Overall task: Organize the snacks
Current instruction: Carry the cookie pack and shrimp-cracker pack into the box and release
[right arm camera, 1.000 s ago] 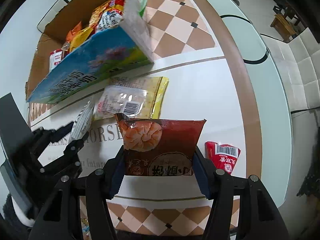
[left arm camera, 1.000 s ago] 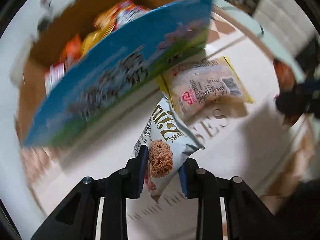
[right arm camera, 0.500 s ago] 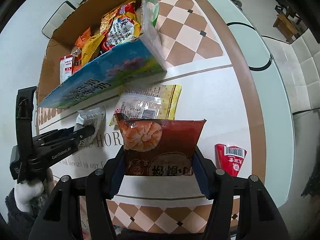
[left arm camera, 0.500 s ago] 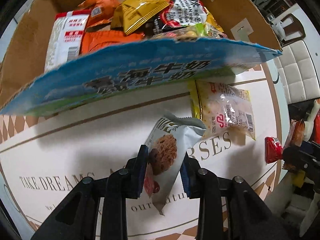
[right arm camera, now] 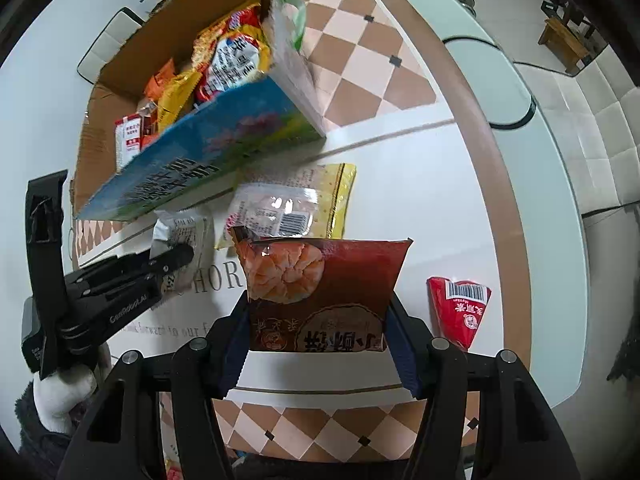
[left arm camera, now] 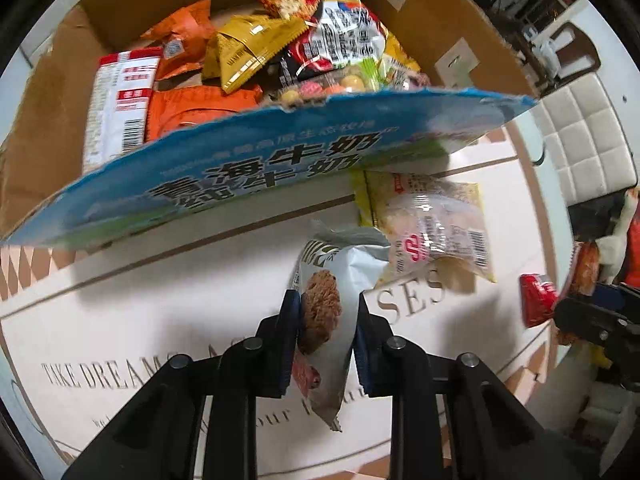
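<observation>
My left gripper point(left arm camera: 326, 312) is shut on a white cookie packet point(left arm camera: 332, 320) and holds it above the table, short of the open cardboard box point(left arm camera: 248, 168), which holds several snack packs. The left gripper also shows in the right wrist view point(right arm camera: 176, 258) with the packet point(right arm camera: 184, 232). My right gripper point(right arm camera: 320, 332) is shut on a dark red shrimp-snack bag point(right arm camera: 320, 288), held above the table. A yellow-edged clear packet point(left arm camera: 424, 220) lies on the table by the box. A small red packet point(right arm camera: 460, 308) lies at the right.
The box's blue printed front flap point(right arm camera: 192, 160) leans out over the table. The white tablecloth with lettering point(left arm camera: 120, 320) has a checkered border point(right arm camera: 360, 60). The table's rounded edge point(right arm camera: 560, 200) lies to the right, with white sofa cushions point(left arm camera: 588, 152) beyond.
My left gripper has risen and tilted with the cookie packet, so the box's inside now shows. My right gripper has lifted slightly with the shrimp bag.
</observation>
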